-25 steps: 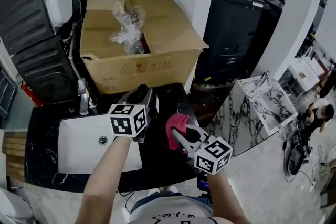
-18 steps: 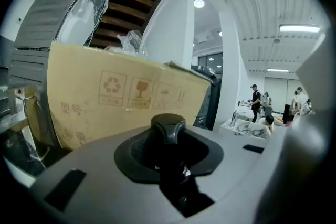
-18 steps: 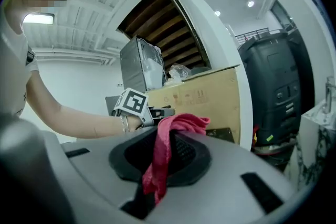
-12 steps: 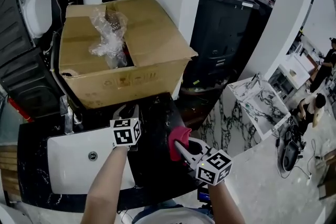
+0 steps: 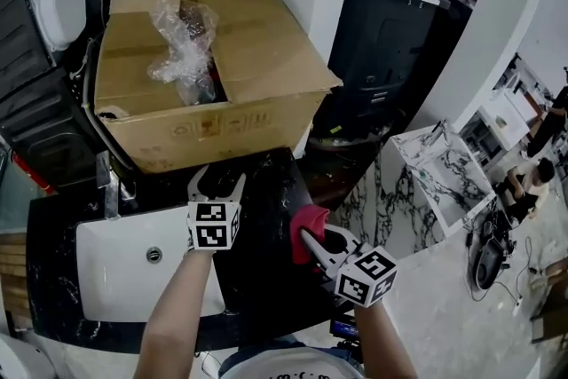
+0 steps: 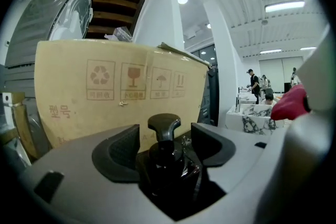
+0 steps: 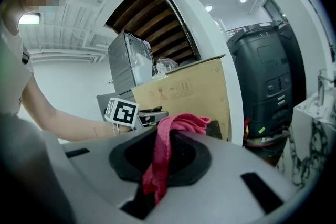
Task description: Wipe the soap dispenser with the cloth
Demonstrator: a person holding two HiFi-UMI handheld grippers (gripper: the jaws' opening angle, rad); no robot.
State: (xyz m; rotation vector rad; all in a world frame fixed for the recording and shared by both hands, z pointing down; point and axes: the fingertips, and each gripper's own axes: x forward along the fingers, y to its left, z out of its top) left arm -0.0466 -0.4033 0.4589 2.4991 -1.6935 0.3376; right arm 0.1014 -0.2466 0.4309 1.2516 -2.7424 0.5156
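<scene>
Two jaws of our left gripper [image 5: 217, 181] have just opened and now stand clear of the dispenser [image 6: 164, 157], a glossy black bottle with a dark pump head. It is upright between them, over the black counter [image 5: 271, 275] near the box [image 5: 240, 58]. Since a second ago, this gripper sits lower. Our right gripper [image 7: 164, 157] pinches the red cloth [image 7: 169, 131] nearby.

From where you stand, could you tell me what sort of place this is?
Probably a bathroom-fittings showroom: a white sink in a black counter, a cardboard box, marble-patterned units beyond.
</scene>
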